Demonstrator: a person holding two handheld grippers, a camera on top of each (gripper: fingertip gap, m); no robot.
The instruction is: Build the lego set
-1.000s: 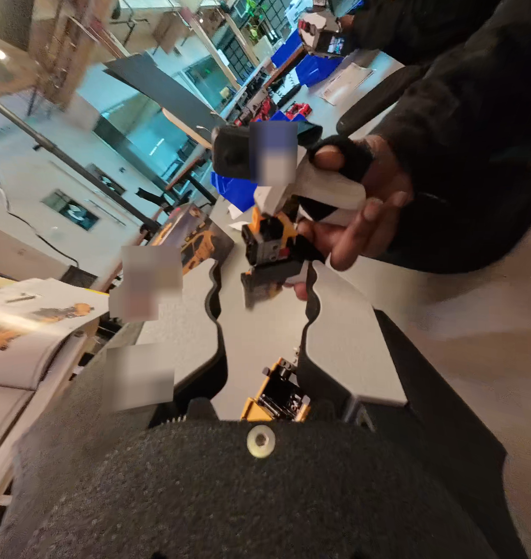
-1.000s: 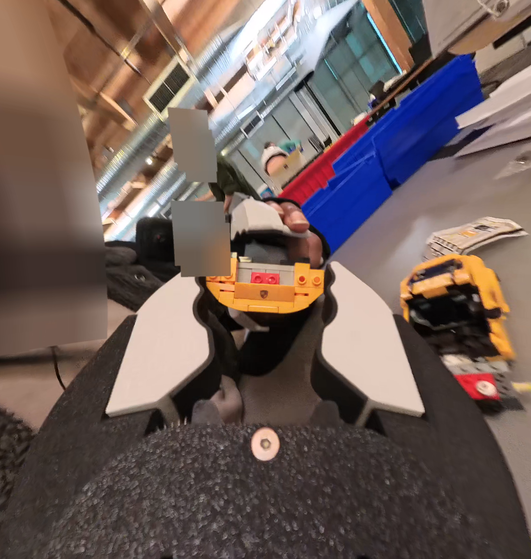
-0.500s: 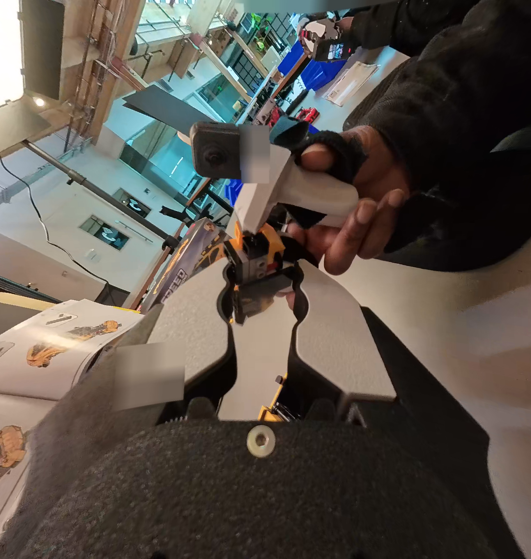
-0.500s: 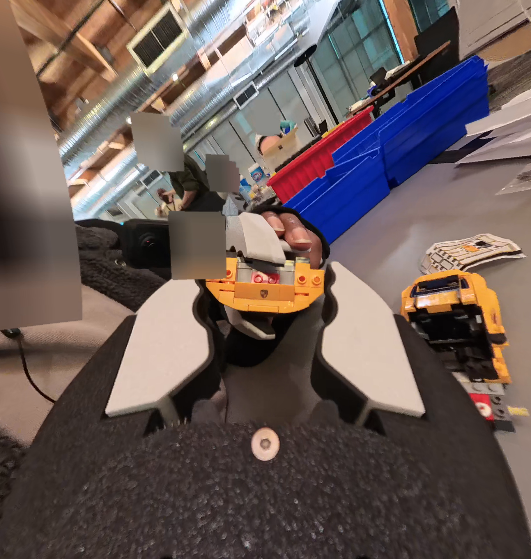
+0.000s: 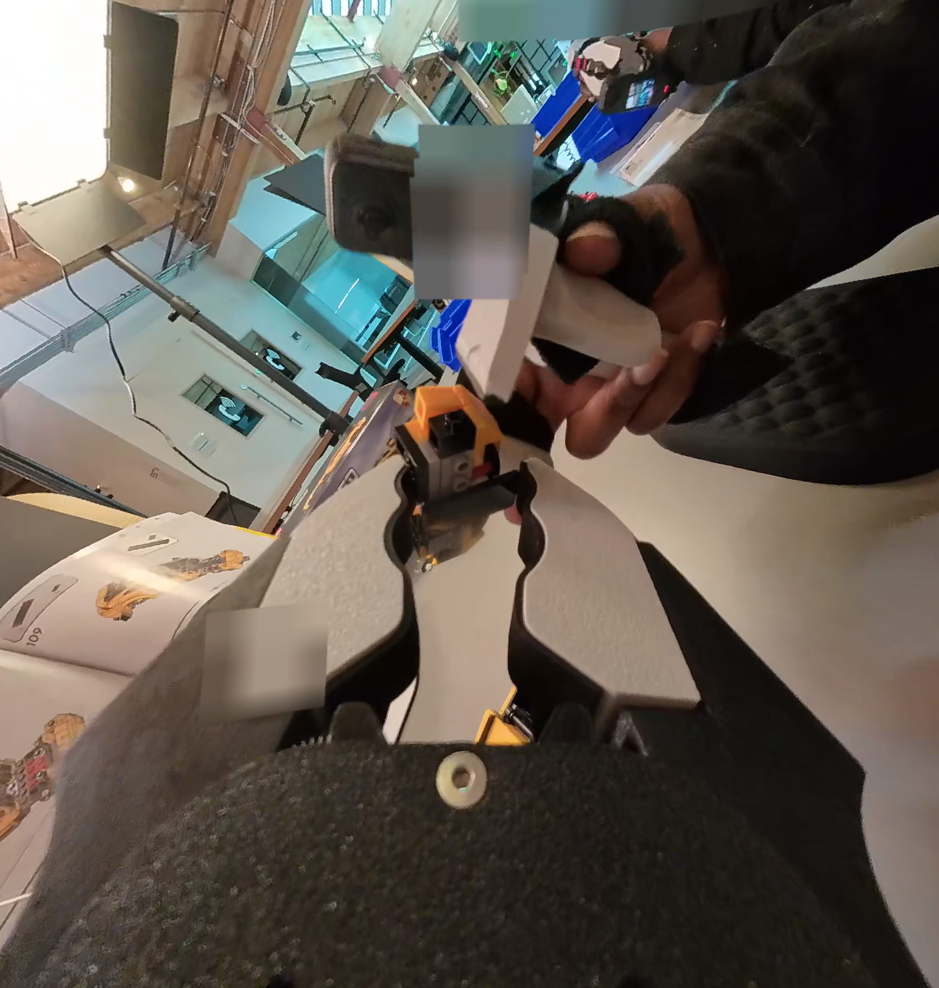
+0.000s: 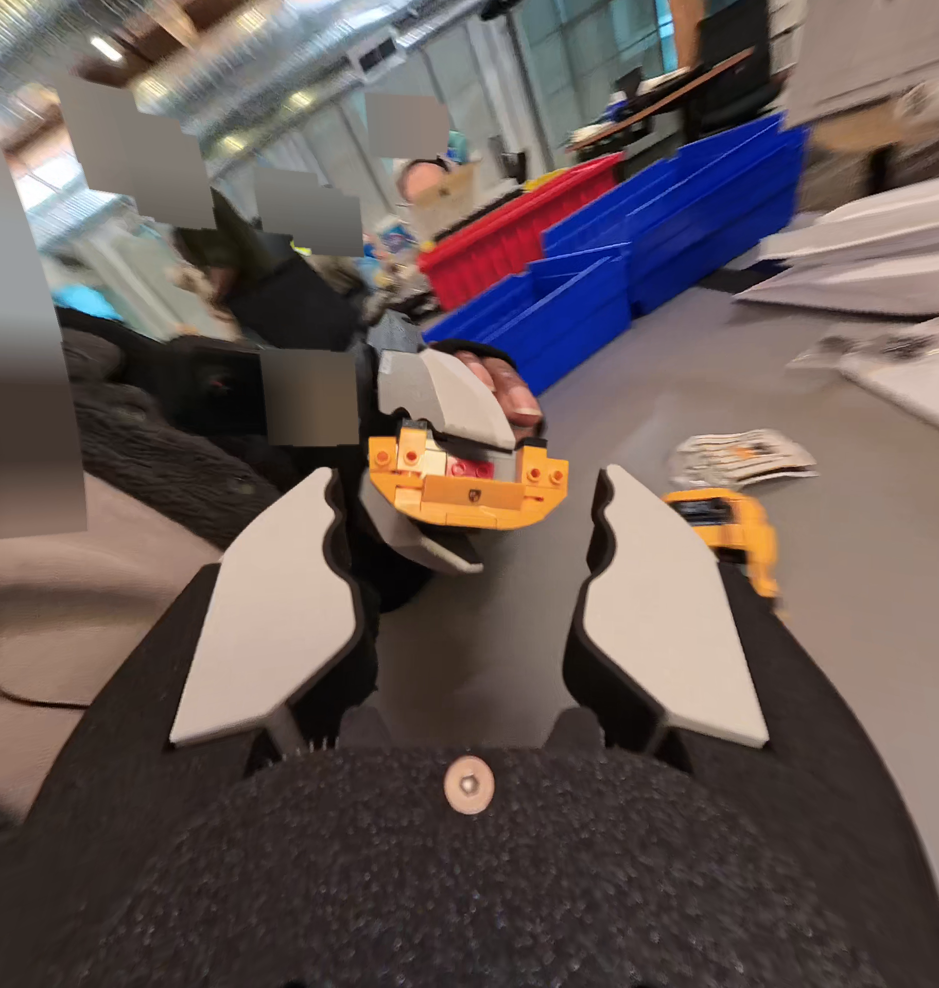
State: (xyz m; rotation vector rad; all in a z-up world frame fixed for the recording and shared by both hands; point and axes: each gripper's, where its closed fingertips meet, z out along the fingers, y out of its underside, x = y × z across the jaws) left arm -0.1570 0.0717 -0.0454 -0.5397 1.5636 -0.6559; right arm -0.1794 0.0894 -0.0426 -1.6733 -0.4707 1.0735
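A small orange, grey and red lego sub-assembly (image 6: 467, 494) is held in the air over the grey table (image 6: 670, 374). My left gripper (image 5: 462, 476) is shut on it (image 5: 451, 454), one finger above and one below it in the right wrist view (image 6: 446, 395). My right gripper (image 6: 467, 476) is open, with its tips clear of the piece on both sides. One of its white fingers (image 5: 491, 342) shows just above the piece in the left wrist view. The partly built orange lego car (image 6: 724, 529) lies on the table to the right.
An open instruction booklet (image 5: 82, 615) lies at the left, with the lego box (image 5: 344, 454) behind it. Blue bins (image 6: 644, 267) and a red bin (image 6: 510, 240) stand at the back. A printed sheet (image 6: 740, 460) lies beyond the car. White papers (image 6: 884, 256) lie far right. The tips of both grippers are at nearly the same place.
My left gripper moved in and shut on the sub-assembly. My right gripper, which was shut on it, has opened wide and let go.
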